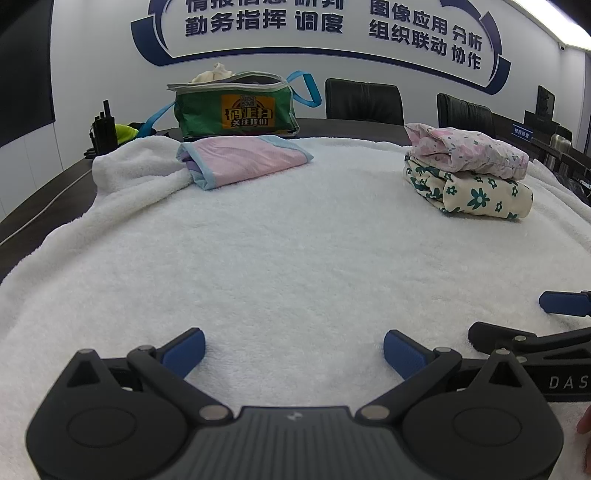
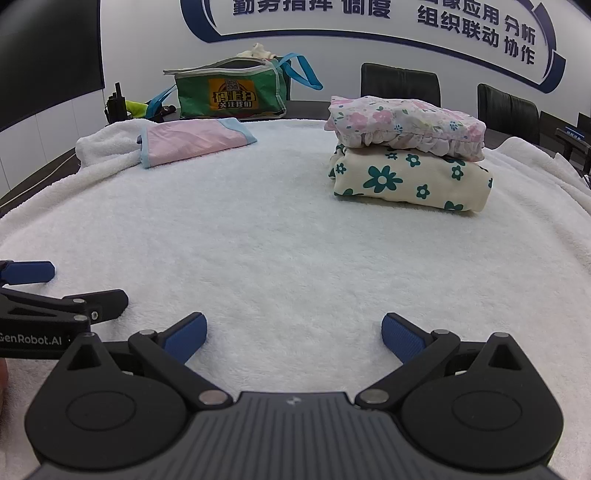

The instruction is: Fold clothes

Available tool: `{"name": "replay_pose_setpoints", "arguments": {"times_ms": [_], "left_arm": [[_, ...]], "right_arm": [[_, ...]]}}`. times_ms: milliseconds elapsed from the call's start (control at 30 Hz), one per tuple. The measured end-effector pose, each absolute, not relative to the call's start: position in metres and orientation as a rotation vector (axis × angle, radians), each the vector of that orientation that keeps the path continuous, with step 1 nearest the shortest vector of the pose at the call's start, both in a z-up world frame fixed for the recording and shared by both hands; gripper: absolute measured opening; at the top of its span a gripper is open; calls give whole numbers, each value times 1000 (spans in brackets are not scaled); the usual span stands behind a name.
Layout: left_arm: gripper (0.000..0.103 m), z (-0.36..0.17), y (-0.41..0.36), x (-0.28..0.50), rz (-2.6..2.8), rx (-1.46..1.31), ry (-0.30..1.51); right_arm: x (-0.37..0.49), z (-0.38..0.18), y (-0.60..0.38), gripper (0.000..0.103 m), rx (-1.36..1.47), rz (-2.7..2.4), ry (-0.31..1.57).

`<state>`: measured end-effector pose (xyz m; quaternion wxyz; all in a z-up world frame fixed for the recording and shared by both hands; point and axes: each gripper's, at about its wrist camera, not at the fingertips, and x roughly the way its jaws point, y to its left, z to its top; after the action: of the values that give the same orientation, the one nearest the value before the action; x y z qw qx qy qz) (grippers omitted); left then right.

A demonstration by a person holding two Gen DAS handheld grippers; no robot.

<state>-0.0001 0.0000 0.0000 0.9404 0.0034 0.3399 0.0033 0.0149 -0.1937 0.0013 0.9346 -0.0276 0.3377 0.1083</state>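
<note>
wall writing (image 1: 325, 22): the top row of letters is cut off by the top edge.
right gripper (image 1: 561, 321): only its tips poke in at the right edge of the left view.
left gripper (image 2: 40, 295): cut off at the left edge of the right view.
green bag (image 2: 231, 94): a pale thing sticks out on top; what is inside is hidden.
small dark things (image 1: 103, 127): upper left, too small to tell.

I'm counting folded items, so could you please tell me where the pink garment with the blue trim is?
The pink garment lies folded at the far left of the white towel in both views, just in front of the green bag.
</note>
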Motion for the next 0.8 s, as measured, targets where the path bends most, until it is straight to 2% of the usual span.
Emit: {"name": "replay_pose_setpoints", "arguments": {"times_ms": [800], "left_arm": [[103,0,-1,-1,7,7,692]], "right_arm": [[14,2,-192,102,-56,226,690]]}}
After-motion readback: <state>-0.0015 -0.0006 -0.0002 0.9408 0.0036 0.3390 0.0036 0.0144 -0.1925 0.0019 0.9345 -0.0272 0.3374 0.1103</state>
